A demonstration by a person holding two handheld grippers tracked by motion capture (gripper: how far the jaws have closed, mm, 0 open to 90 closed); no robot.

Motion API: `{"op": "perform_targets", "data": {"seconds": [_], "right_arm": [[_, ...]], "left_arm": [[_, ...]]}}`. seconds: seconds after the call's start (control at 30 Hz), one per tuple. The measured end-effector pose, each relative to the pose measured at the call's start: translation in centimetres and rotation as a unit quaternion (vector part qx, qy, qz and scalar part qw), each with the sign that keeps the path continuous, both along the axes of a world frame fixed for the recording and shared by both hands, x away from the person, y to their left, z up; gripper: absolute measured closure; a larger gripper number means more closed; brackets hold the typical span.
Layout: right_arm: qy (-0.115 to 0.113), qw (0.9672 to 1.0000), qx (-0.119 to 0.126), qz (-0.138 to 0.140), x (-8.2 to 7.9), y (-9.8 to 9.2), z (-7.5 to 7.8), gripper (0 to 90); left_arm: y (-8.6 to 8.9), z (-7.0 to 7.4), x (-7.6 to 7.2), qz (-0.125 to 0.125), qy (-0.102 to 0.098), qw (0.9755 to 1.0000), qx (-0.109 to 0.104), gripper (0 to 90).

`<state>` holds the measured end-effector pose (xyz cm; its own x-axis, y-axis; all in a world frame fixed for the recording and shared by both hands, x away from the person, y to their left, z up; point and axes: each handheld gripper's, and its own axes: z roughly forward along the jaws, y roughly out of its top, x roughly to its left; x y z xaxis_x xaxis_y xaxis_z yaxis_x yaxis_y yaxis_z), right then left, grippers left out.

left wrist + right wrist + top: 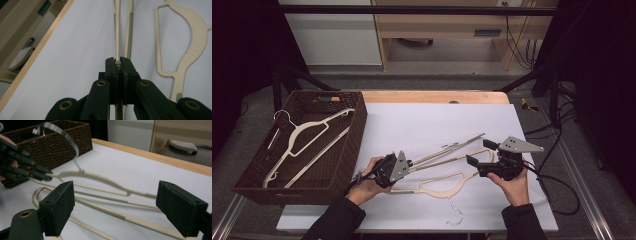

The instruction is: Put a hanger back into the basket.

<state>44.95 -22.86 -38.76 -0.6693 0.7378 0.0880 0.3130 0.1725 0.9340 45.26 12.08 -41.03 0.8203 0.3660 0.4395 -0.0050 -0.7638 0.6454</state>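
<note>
Your left hand-held gripper (411, 163) has its black jaws pressed together on the thin end of a cream plastic clothes hanger (447, 154), pinching the ribbed bar between the pads; in the left gripper view the hanger (117, 30) runs straight out from the clamp over the white sheet. Your right hand-held gripper (479, 155) sits just right of that hanger with its jaws spread wide and nothing pressed between the pads (58, 207); in the right gripper view the pinched hanger (100, 178) lies across the gap beyond them, its metal hook (60, 137) curling upward, while the left hand-held gripper (37, 173) holds its end at the left. A second cream plastic hanger (442, 182) lies flat on the white counter (422, 120) nearer you, between your hands, its wire hook (456, 212) pointing toward the near edge. Farther left, at the counter's left edge, stands a dark brown woven basket (354, 135) with a third cream hanger (307, 145) lying inside it.
</note>
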Motion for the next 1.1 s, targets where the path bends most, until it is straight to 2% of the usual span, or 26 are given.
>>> {"op": "perform_targets", "data": {"seconds": [0.17, 0.3, 0.4, 0.5, 0.53, 0.57, 0.63, 0.77, 0.83, 0.93, 0.97, 1.0, 1.03, 1.07, 1.1], "right_arm": [[0.005, 0.9999, -0.014, 0.004, -0.2, 0.1, -0.4, 14.5], [0.007, 0.9999, -0.014, 0.006, -0.4, -0.1, -0.3, 12.4], [0.007, 0.9998, -0.017, 0.004, -0.8, -0.1, -0.3, 10.4], [0.007, 0.9998, -0.017, 0.004, -1.1, -0.4, -0.4, 8.6], [0.007, 0.9998, -0.016, 0.002, -1.1, -0.5, -0.4, 7.8], [0.008, 0.9999, -0.013, -0.002, -1.2, -0.6, -0.4, 7.4], [0.009, 0.9999, -0.010, -0.005, -1.3, -0.9, -0.4, 6.5], [0.011, 0.9999, -0.008, -0.011, -1.5, -1.2, -0.5, 5.2], [0.012, 0.9998, -0.008, -0.011, -1.5, -1.3, -0.5, 4.8], [0.015, 0.9998, -0.013, -0.008, -1.5, -1.3, -0.6, 4.4], [0.015, 0.9998, -0.011, -0.010, -1.5, -1.2, -0.6, 4.4], [0.016, 0.9998, -0.013, -0.008, -1.5, -1.2, -0.6, 4.3], [0.017, 0.9997, -0.014, -0.008, -1.5, -1.2, -0.6, 4.3], [0.017, 0.9997, -0.013, -0.008, -1.5, -1.2, -0.6, 4.3], [0.018, 0.9997, -0.012, -0.008, -1.5, -1.2, -0.6, 4.4]], "left_arm": [[0.9, 0.9, 0.2, 0.025, 0.013, 0.9991, -0.033, 85.4], [1.6, 1.8, 0.2, 0.041, 0.030, 0.9967, -0.063, 85.4], [2.4, 2.8, 0.0, 0.055, 0.053, 0.9926, -0.094, 85.3], [3.1, 3.7, -0.2, 0.062, 0.060, 0.9899, -0.112, 85.3], [3.2, 3.9, -0.4, 0.066, 0.060, 0.9882, -0.125, 85.3], [3.4, 4.3, -0.5, 0.067, 0.059, 0.9880, -0.126, 85.4], [3.8, 4.9, -0.8, 0.075, 0.058, 0.9855, -0.141, 85.3], [4.6, 6.1, -1.4, 0.081, 0.055, 0.9831, -0.154, 85.3], [5.0, 6.7, -1.7, 0.084, 0.057, 0.9808, -0.167, 85.4], [5.5, 7.4, -2.0, 0.085, 0.055, 0.9799, -0.172, 85.3], [5.8, 7.7, -2.1, 0.085, 0.052, 0.9808, -0.168, 85.3], [5.9, 7.9, -2.2, 0.089, 0.051, 0.9797, -0.172, 85.3], [6.2, 8.2, -2.2, 0.086, 0.050, 0.9799, -0.173, 85.4], [6.4, 8.5, -2.3, 0.087, 0.051, 0.9787, -0.179, 85.3], [6.7, 8.7, -2.3, 0.086, 0.047, 0.9795, -0.176, 85.3]]}}
